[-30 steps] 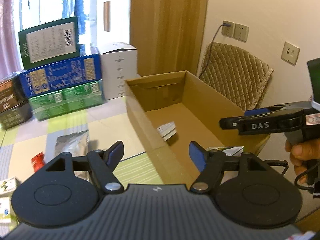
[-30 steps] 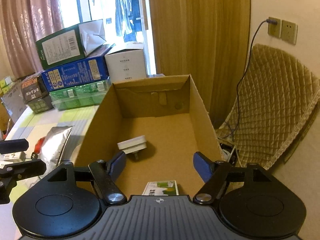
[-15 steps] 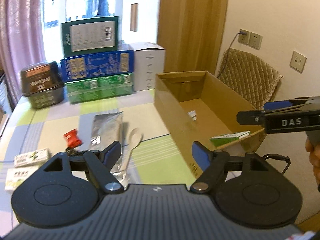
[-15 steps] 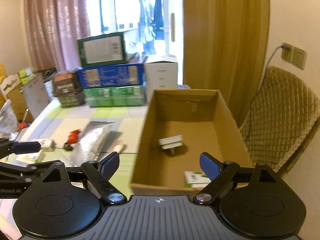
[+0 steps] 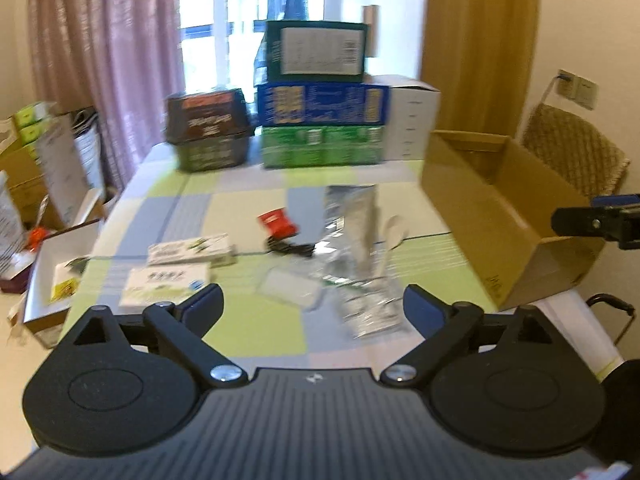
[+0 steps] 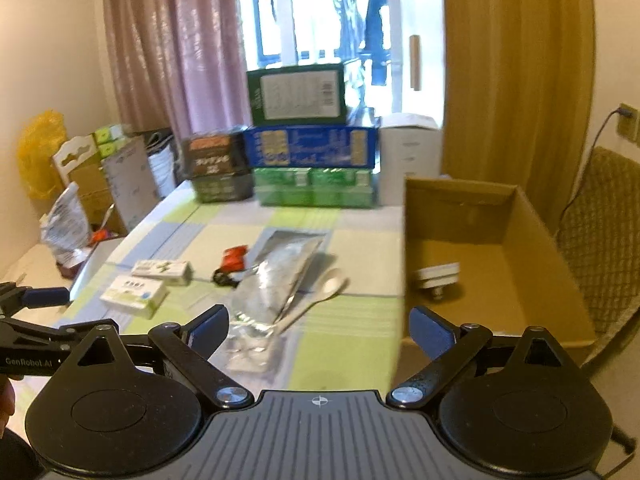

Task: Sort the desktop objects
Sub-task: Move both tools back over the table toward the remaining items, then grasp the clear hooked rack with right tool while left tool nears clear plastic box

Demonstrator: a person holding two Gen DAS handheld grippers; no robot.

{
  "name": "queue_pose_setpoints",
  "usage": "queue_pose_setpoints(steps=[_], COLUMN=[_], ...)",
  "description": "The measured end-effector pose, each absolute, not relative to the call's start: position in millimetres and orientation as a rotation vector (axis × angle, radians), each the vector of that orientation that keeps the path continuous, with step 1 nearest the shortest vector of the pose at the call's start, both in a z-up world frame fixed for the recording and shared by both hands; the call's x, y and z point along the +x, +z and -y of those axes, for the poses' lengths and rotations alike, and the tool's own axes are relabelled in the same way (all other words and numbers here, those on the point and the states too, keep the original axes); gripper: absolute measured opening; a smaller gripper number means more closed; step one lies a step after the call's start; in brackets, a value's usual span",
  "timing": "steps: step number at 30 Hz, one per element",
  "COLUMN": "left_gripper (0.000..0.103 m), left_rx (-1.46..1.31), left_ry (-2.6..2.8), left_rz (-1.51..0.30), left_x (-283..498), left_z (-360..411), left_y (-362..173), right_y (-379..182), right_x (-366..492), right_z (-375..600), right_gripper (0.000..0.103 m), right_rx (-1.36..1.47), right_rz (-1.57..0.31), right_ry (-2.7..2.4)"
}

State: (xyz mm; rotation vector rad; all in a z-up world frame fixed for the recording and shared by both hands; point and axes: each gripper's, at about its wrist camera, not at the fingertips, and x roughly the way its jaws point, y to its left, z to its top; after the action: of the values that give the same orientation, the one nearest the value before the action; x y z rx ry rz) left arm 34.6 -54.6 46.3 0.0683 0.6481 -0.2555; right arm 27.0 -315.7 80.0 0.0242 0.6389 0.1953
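Both grippers, left [image 5: 313, 309] and right [image 6: 318, 327], hang level above the worktop [image 6: 352, 324] with jaws spread wide, empty. Silver pouch [image 6: 276, 276], spoon [image 6: 320, 296] and small boxes [image 6: 134, 295] lie beside the cardboard box [image 6: 532, 264].

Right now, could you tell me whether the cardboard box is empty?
Not empty. The open-topped cardboard box holds a white plug adapter on its floor.

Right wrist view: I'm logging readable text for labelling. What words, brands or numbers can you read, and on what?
"GenRobot.AI": on the left gripper, along its black arm at the left edge.
Stacked boxes: print blurred, unreadable.
Two small white boxes on the table: print too small and blurred.
Nothing else readable.
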Motion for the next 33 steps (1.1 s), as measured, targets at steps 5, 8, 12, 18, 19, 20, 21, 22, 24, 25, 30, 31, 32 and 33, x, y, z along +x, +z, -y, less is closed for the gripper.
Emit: queue_pose_setpoints(steps=[5, 8, 12, 18, 19, 20, 21, 22, 24, 25, 30, 31, 32, 33], left_gripper=[0.097, 0.097, 0.097, 0.097, 0.097, 0.097, 0.097, 0.097, 0.097, 0.097, 0.097, 0.097, 0.097, 0.097], left_rx=[0.053, 0.052, 0.055, 0.070, 0.075, 0.081, 0.086, 0.094, 0.117, 0.124, 0.155, 0.159, 0.162, 0.159], left_ry=[-0.210, -0.199, -0.208, -0.229, -0.235, -0.242, -0.253, -0.262, -0.276, -0.283, -0.316, -0.315, -0.317, -0.321], left_rz=[-0.669, -0.683, -0.704, -0.730, -0.733, -0.735, -0.737, -0.740, -0.749, -0.751, -0.762, -0.764, -0.768, -0.772], left_x=[32.2, 36.8, 47.6, 77.2, 82.5, 88.4, 94.1, 99.7, 111.7, 115.6, 137.1, 140.3, 143.8, 146.5], left_z=[26.5, 15.5, 9.1, 5.9, 6.4, 7.1, 7.6, 8.6, 11.1, 12.0, 15.6, 15.5, 15.5, 14.8], left_y=[31.7, 20.8, 5.3, -19.3, -23.1, -26.9, -31.1, -35.1, -43.9, -47.0, -62.5, -64.7, -66.9, -68.7], right_y=[55.9, 37.8, 16.0, -15.4, -19.5, -24.2, -30.0, -34.5, -44.3, -48.5, -66.3, -69.8, -73.4, -76.5], right_x=[24.5, 26.7, 35.4, 59.0, 63.6, 68.8, 74.8, 80.0, 91.4, 96.7, 125.5, 131.3, 137.1, 141.9], right_z=[294.1, 282.4, 272.4, 257.5, 255.1, 251.5, 247.7, 245.2, 240.9, 238.8, 230.5, 228.3, 226.8, 225.6], right_gripper=[0.097, 0.099, 0.100, 0.101, 0.101, 0.101, 0.101, 0.101, 0.101, 0.101, 0.101, 0.101, 0.101, 0.101], right_rx=[0.023, 0.028, 0.038, 0.059, 0.062, 0.062, 0.058, 0.054, 0.050, 0.050, 0.042, 0.035, 0.033, 0.037], right_rz=[-0.674, -0.695, -0.723, -0.754, -0.759, -0.764, -0.771, -0.776, -0.785, -0.790, -0.813, -0.816, -0.821, -0.829], right_ry=[0.222, 0.228, 0.224, 0.234, 0.238, 0.241, 0.243, 0.243, 0.246, 0.246, 0.230, 0.224, 0.221, 0.221])
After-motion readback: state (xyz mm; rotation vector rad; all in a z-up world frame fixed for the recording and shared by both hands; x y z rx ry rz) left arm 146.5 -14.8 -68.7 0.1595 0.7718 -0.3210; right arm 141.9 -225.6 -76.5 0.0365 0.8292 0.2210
